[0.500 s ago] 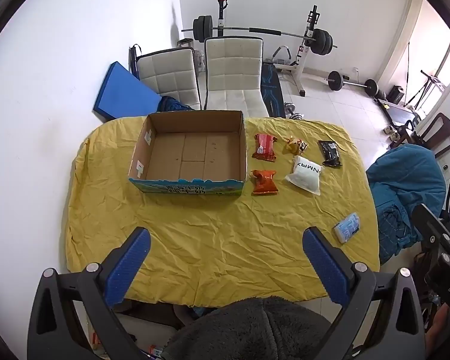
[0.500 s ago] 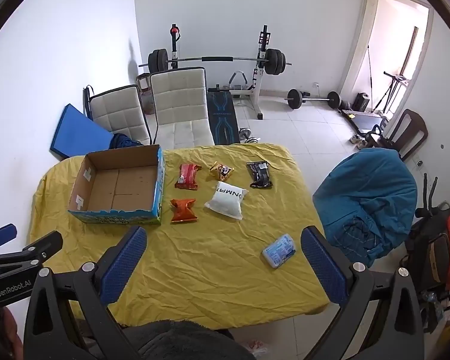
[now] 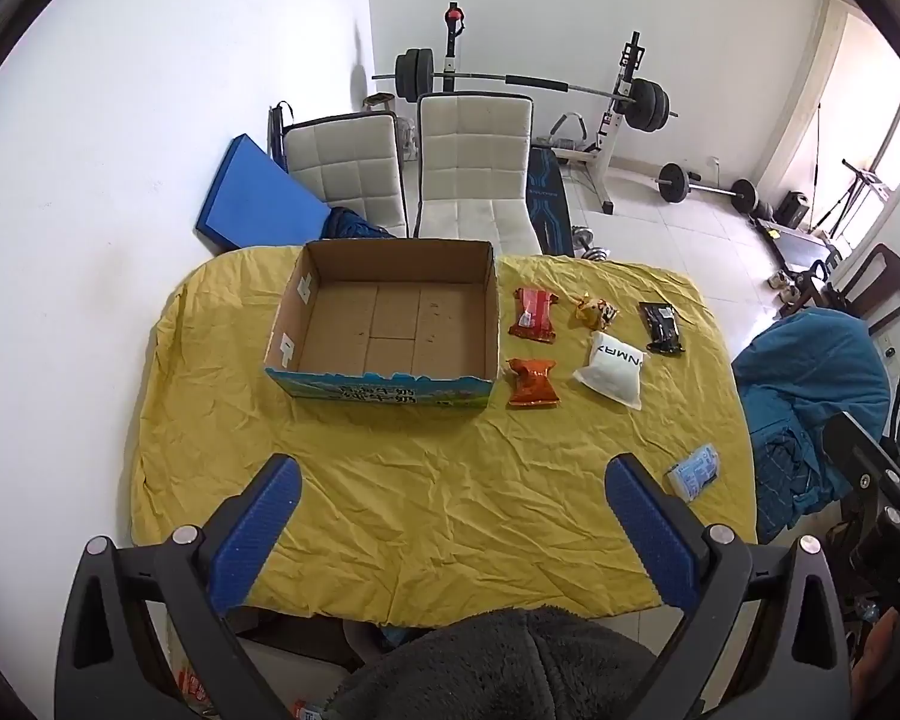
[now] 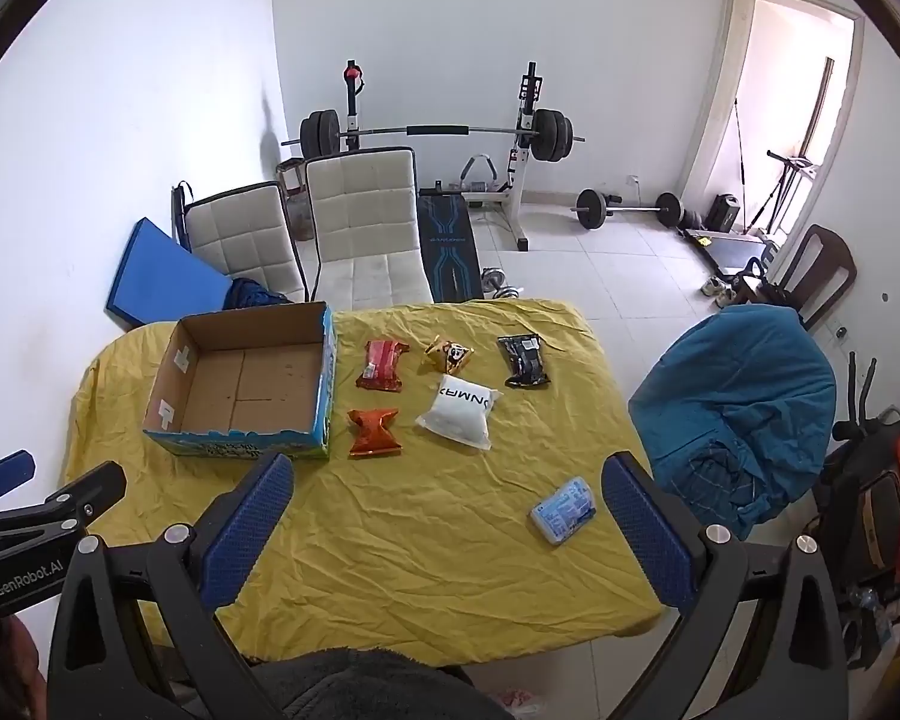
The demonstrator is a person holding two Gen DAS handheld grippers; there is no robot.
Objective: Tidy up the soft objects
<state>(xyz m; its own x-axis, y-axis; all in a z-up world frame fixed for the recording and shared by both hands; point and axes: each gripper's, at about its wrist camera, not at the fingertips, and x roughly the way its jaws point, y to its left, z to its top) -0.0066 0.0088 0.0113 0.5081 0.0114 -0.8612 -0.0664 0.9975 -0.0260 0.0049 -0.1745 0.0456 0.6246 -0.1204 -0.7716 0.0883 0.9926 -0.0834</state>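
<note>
Up front, the left gripper point(image 3: 450, 495) is spread wide and holds nothing, its blue pads point(image 3: 258, 531) hanging over the near edge of the yellow cloth point(image 3: 420, 480). The right gripper point(image 4: 447, 492) is just as wide and equally bare. Beyond the left gripper sits the box point(image 3: 384, 387), a cardboard tray with a blue printed front; its brown floor shows and nothing lies in it. The right view shows the same box point(image 4: 240, 441) from its right side, equally bare inside.

Just right of the box lie two packets: an orange one point(image 3: 531, 383) nearer and a red one point(image 3: 533, 313) farther. Past them rest a white pouch point(image 3: 611, 369), a small yellow snack point(image 3: 595, 311) and a black pack point(image 3: 661, 327), all apart from each other and well ahead of both grippers. A blue tissue pack point(image 4: 564, 510) lies alone near the table's right edge, just beside the right gripper's right finger.

Only the left view catches part of the right gripper at its right margin; only the right view shows the left gripper's finger at its left margin and the doorway point(image 4: 792, 120). Both show white chairs point(image 3: 474, 174), a barbell rack point(image 3: 534, 84) and a chair draped in teal cloth point(image 4: 744, 396).
</note>
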